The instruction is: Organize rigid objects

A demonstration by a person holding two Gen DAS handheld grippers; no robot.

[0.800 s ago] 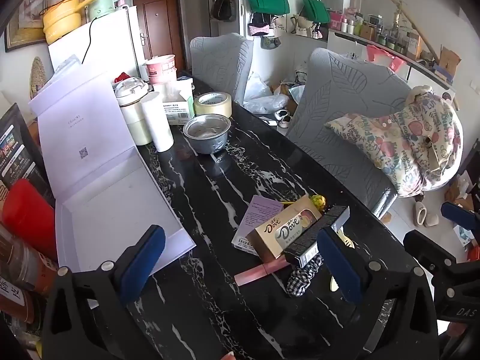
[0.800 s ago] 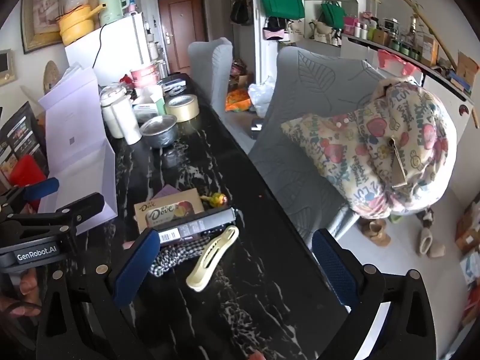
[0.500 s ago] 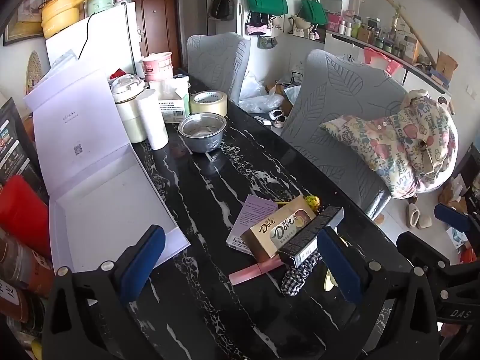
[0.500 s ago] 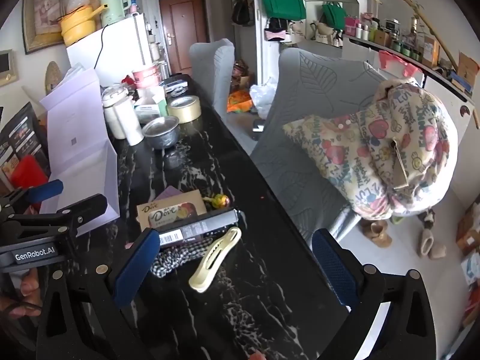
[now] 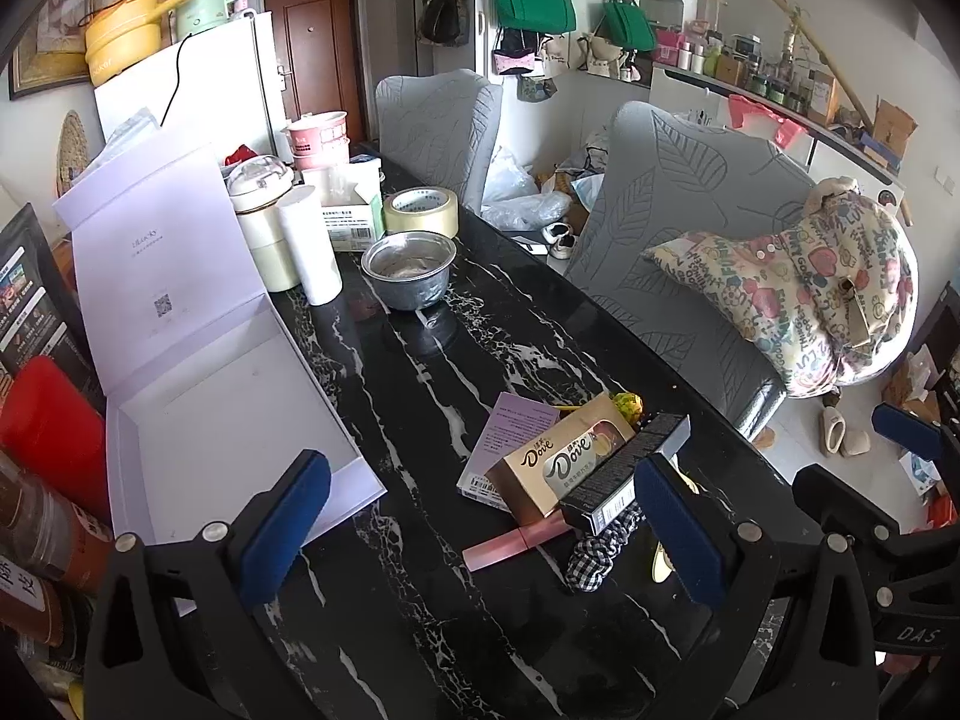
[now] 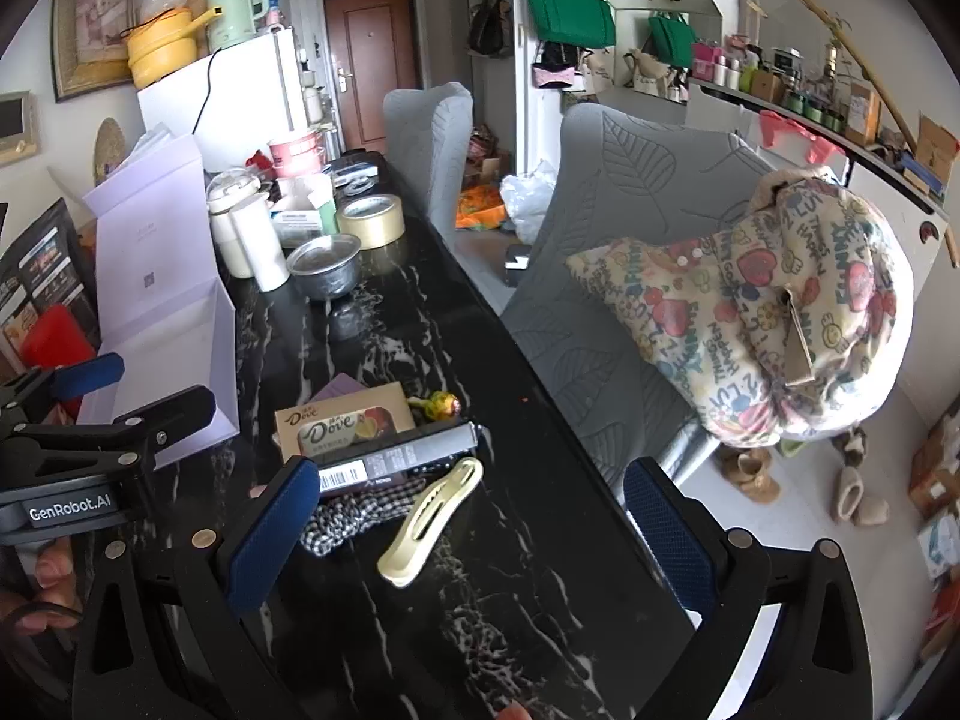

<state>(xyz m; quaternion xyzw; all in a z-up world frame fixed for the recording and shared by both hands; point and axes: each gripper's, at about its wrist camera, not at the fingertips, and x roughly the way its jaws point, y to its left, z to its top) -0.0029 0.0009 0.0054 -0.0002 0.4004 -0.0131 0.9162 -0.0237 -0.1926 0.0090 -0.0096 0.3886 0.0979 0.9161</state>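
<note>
Both wrist views have drifted slightly against the earlier frames; no object on the black marble-pattern table point(image 5: 420, 630) has shifted. Left gripper point(image 5: 480, 534) and right gripper point(image 6: 471, 531) are spread wide and hold nothing.

Clustered near the table's chair-side edge, touching or overlapping:
- 1 gold Dove chocolate carton point(image 6: 345, 429): light, stiff; grip across the long sides.
- 1 long black cardboard box point(image 6: 399, 459): rigid, probably light; grip mid-length.
- 1 cream plastic hair clip point(image 6: 432, 519): hard, likely slippery; grip across its width.
- 1 pink tube point(image 5: 516, 540).
- 1 checked fabric scrunchie point(image 6: 348, 519): soft.

1 open white box point(image 5: 240, 402) lies well apart.
</note>
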